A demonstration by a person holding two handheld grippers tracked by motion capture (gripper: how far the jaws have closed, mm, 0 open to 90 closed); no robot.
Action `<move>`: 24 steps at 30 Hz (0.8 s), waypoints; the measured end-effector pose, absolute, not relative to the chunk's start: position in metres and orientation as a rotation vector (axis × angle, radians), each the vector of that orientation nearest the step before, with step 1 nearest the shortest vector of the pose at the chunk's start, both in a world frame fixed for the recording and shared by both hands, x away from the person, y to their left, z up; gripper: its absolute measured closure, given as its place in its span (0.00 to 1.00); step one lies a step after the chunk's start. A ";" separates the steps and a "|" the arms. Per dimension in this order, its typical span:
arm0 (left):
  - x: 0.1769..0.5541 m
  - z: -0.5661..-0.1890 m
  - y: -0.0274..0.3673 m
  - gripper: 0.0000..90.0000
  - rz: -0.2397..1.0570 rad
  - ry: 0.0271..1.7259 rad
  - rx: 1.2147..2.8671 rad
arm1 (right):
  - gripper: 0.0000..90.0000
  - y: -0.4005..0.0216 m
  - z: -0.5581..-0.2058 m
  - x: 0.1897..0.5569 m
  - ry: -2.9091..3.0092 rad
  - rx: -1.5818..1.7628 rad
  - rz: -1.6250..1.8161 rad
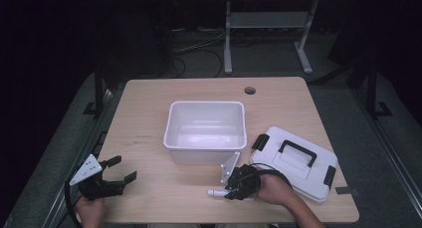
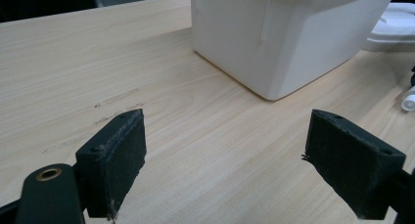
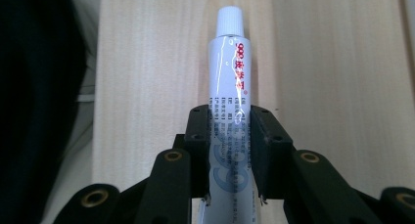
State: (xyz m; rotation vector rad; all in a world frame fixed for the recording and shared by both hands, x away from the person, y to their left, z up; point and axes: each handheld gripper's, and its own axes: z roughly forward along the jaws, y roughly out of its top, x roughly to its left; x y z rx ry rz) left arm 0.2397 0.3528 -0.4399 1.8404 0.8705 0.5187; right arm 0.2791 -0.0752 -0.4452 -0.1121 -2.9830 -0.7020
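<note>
A white open-topped bin [image 1: 205, 131] stands near the middle of the wooden surface [image 1: 149, 113]; from the high view its inside looks bare white, with nothing in it that can be made out. Its lid [image 1: 293, 162], white with a black handle and black clips at the ends, lies flat on the surface to the right of the bin, just beside it and slightly skewed.

The right gripper [image 1: 238, 188] sits in front of the bin's near right corner, with the person's hand behind it. Its jaws are clamped on a white tube [image 3: 229, 92] with a white screw cap and red and dark print. In the right gripper view the two black pads press on either side of the tube's lower body, and the capped end sticks out well past them. In the high view the tube lies low along the surface, cap pointing left, close to the near edge; whether it rests on the wood or is lifted just clear I cannot tell.

The left gripper [image 1: 117, 174] is well apart at the near left corner of the surface. Its jaws stand wide apart with only bare wood between them, touching nothing, and they point toward the bin [image 2: 288, 33]
</note>
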 end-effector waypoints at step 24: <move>0.240 -0.440 0.354 0.16 0.519 0.876 1.838 | 0.79 -0.081 -0.386 0.285 -2.939 -0.086 -0.837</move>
